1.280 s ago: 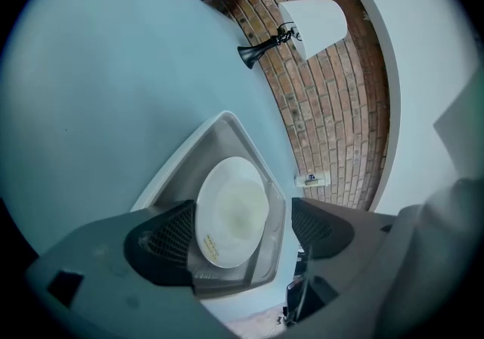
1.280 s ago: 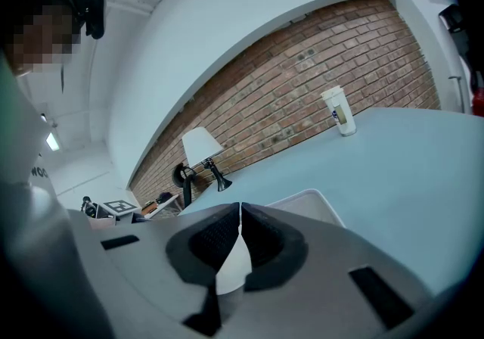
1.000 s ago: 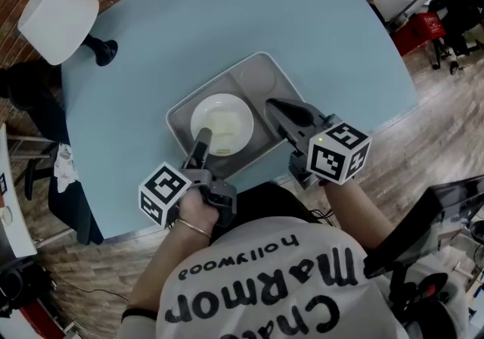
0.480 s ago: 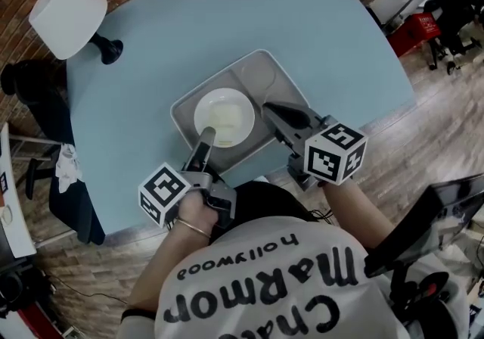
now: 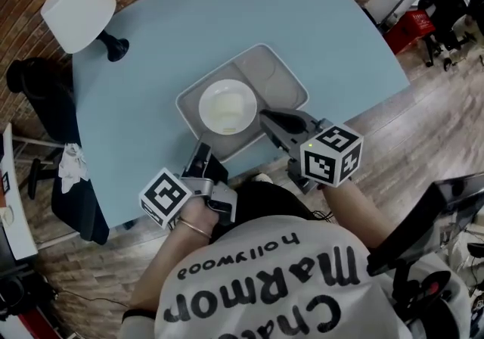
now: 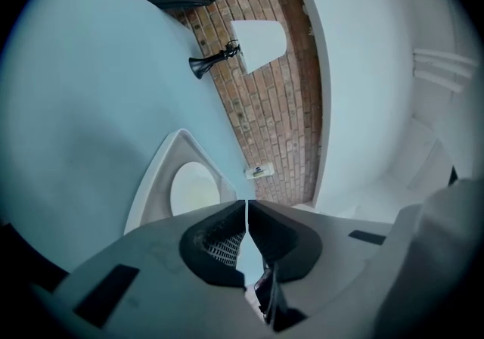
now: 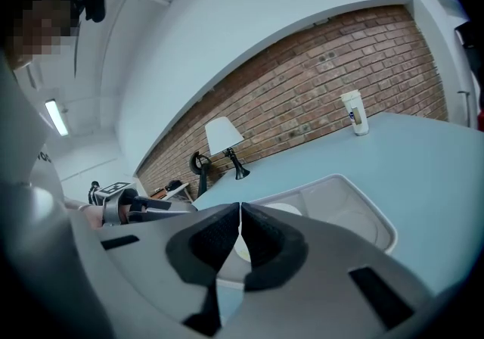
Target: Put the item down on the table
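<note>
1. Resting on the desk (image 5: 189,27): tray (image 5: 283,84), white plate (image 5: 227,107) in one compartment
2. Left gripper (image 5: 202,152) fingers just closed together, nothing between, beside tray's near corner
3. Right gripper (image 5: 267,115) fingers together, empty, at tray's near edge

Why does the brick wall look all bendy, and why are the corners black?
In the right gripper view the wide-angle lens bends the red brick wall into an arc and blacks out the corners; in the left gripper view it makes the pale blue table bulge like a ball; in the head view the table's edge bows too.
</note>
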Tool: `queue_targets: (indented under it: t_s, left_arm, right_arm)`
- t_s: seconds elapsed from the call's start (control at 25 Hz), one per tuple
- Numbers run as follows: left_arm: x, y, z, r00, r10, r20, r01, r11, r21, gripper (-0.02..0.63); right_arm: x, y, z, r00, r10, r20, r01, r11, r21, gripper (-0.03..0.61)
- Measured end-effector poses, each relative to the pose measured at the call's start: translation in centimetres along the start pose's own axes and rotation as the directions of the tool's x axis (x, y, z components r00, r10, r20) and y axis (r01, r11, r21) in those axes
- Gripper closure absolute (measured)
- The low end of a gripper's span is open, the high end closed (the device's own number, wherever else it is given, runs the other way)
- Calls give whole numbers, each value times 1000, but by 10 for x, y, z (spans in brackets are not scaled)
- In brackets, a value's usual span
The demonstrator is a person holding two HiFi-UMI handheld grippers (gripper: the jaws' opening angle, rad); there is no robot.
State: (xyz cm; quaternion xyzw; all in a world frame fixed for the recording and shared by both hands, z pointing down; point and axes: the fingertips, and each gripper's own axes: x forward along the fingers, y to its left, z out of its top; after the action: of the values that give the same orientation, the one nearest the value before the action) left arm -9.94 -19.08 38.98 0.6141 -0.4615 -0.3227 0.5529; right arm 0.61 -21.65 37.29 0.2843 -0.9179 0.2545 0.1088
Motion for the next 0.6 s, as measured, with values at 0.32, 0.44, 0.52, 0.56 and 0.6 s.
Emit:
queue_targets:
  t_s: [0.32, 0.44, 0.52, 0.56, 0.6]
  left_arm:
    - [-44, -28, 6, 988, -147, -40, 153, 956, 251, 609]
    - [-64, -39, 2, 980, -162, -117, 197, 879, 434, 609]
    - [-77, -52, -9, 963, -173, -208, 262, 783, 563, 609]
    - [-85, -56, -15, 953, -168, -251, 291, 727, 622, 609]
    - [-92, -58, -20, 946, -158, -284, 314, 669, 673, 609]
  right_arm:
    - [-17, 35, -12, 998, -39, 50, 39, 999, 2, 569]
    - [-26, 55, -23, 996, -59, 68, 59, 998, 4, 568]
    - [-31, 67, -30, 994, -74, 81, 74, 997, 7, 569]
    - [-33, 73, -33, 993, -82, 88, 81, 997, 7, 568]
    - [-35, 79, -35, 991, -90, 97, 90, 996, 4, 568]
